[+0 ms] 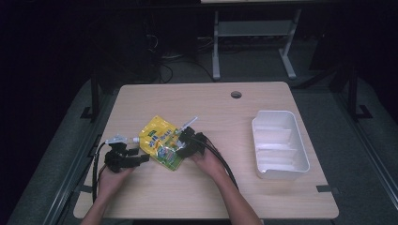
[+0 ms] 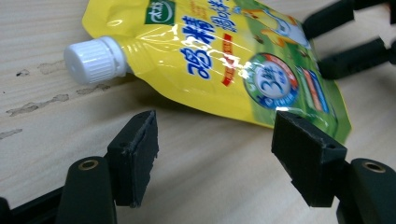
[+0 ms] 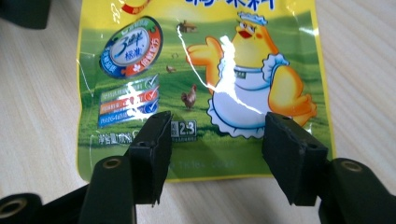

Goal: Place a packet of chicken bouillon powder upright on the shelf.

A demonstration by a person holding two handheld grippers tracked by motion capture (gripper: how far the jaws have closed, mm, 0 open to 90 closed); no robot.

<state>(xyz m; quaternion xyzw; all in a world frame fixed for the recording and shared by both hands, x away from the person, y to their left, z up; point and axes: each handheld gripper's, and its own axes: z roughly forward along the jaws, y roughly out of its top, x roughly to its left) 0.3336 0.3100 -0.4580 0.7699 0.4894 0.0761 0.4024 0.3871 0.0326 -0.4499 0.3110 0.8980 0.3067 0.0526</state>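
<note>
Both grippers gape wide, gripping nothing: left gripper [image 2: 215,154] beside glossy yellow spouted foil pouch [image 2: 233,60], right gripper [image 3: 215,154] over its bottom edge. Slick film may slip or crumple.

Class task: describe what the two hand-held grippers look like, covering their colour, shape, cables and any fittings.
Both grippers are black. The left gripper and right gripper each end in two flat, blocky jaws on rounded arms with brass-coloured screw holes. In the high view, black cables trail back from them, and the left one carries a grey plate. No sleeves visible.
</note>
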